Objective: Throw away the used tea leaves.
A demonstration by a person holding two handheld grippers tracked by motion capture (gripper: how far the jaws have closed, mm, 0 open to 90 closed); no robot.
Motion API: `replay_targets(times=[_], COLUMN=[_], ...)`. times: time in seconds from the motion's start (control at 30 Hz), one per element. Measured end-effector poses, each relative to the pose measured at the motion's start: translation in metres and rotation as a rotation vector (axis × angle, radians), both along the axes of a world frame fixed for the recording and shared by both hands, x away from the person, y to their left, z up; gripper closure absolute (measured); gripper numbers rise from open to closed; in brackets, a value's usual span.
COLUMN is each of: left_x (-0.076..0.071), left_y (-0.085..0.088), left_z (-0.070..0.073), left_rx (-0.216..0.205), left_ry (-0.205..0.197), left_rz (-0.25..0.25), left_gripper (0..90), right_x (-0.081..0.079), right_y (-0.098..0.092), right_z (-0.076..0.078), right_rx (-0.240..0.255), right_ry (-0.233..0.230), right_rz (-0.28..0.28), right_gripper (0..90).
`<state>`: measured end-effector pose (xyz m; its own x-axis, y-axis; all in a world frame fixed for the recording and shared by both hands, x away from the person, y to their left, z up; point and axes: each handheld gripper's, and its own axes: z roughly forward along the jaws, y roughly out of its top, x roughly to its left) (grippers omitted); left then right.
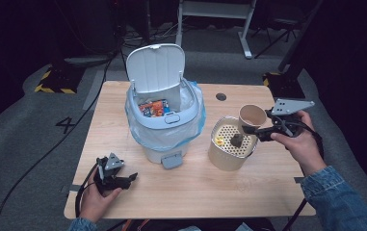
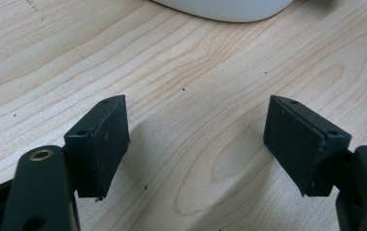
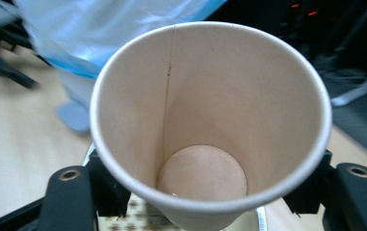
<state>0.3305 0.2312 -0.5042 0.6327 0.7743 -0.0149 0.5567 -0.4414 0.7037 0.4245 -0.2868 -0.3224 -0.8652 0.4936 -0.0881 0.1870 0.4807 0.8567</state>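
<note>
A tan paper cup [image 1: 252, 115] hangs tilted over the far rim of a beige round container [image 1: 227, 159] with a perforated insert. My right gripper [image 1: 254, 127] is shut on the cup's lower wall. In the right gripper view the empty cup [image 3: 210, 120] opens toward the camera, and my right gripper [image 3: 207, 195] presses its pads on both sides. A yellow bit [image 1: 218, 140] and a dark lump [image 1: 236, 140] lie on the insert. My left gripper [image 1: 132, 178] rests low at the front left of the table, open with bare wood between its pads [image 2: 104, 144].
A white pedal bin [image 1: 164, 130] stands mid-table with its lid [image 1: 154, 65] up, a blue liner and a colourful wrapper [image 1: 153, 108] inside. Its pedal [image 1: 172, 160] points toward me. A dark hole [image 1: 221, 96] marks the far tabletop. The bin base [image 2: 224, 9] lies ahead of the left gripper.
</note>
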Motion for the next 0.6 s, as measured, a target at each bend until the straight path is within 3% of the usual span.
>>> replay_targets(times=[0.07, 0.27, 0.5, 0.6], left_x=[0.000, 0.000, 0.000, 0.001], left_y=[0.000, 0.000, 0.000, 0.000], left_z=[0.000, 0.000, 0.000, 0.000], left_rx=[0.002, -0.001, 0.003, 0.002], left_ry=[-0.002, 0.000, 0.000, -0.002], left_rz=[-0.001, 0.001, 0.000, 0.001], left_gripper=[24.5, 24.6, 24.2, 23.4], right_x=[0.003, 0.007, 0.014, 0.018], right_y=[-0.002, -0.002, 0.004, 0.006], right_z=[-0.001, 0.002, 0.011, 0.019], right_rx=[0.019, 0.035, -0.004, 0.002], right_ry=[0.017, 0.076, 0.075, 0.071], right_rz=[0.054, 0.148, 0.157, 0.156], right_gripper=[33.4, 33.5, 33.5, 33.4])
